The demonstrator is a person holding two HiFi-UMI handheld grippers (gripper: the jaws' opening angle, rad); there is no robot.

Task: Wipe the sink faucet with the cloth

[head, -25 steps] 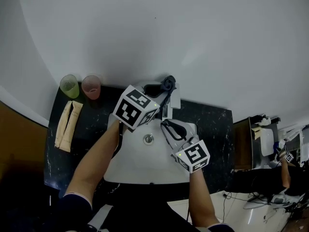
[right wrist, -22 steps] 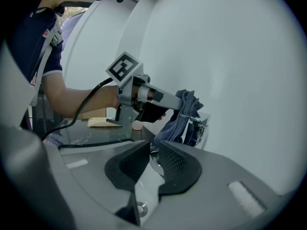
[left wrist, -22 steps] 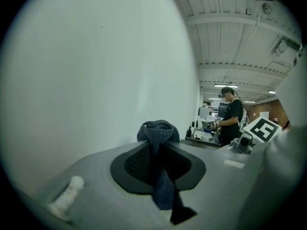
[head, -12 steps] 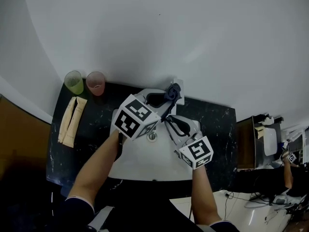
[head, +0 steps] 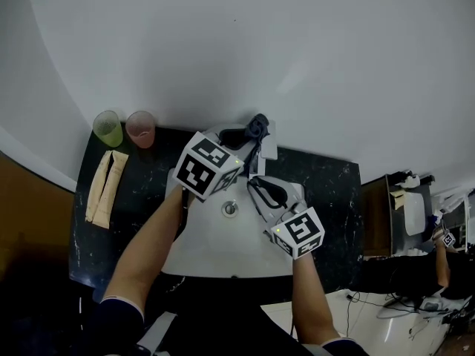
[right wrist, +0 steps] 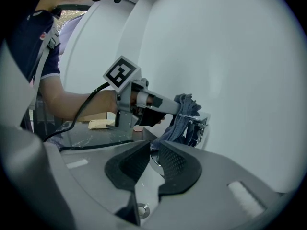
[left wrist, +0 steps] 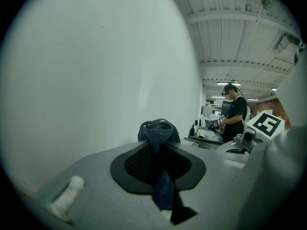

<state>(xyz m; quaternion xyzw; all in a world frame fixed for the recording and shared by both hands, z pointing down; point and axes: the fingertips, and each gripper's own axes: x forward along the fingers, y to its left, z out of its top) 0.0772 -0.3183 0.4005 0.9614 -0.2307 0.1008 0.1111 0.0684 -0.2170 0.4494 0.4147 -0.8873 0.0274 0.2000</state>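
Note:
A dark blue cloth (head: 258, 127) is bunched on top of the chrome faucet (head: 256, 162) at the back of the white sink (head: 194, 258). My left gripper (head: 249, 135) is shut on this cloth (left wrist: 158, 131), which hangs down between its pads. In the right gripper view the cloth (right wrist: 184, 111) drapes over the faucet head (right wrist: 200, 126), with the left gripper (right wrist: 178, 110) reaching in from the left. My right gripper (head: 254, 189) hovers over the basin just in front of the spout. Its jaws stand a narrow slit apart with nothing pressed between them (right wrist: 151, 159).
A green cup (head: 107, 130) and a pink cup (head: 139, 130) stand at the back left of the dark counter (head: 326, 188). A beige packet (head: 104, 188) lies in front of them. The white wall rises directly behind the faucet. The drain (head: 230, 210) sits mid-basin.
My left gripper slid the cloth down along the faucet towards the basin, then back up to its top. The right gripper has kept still.

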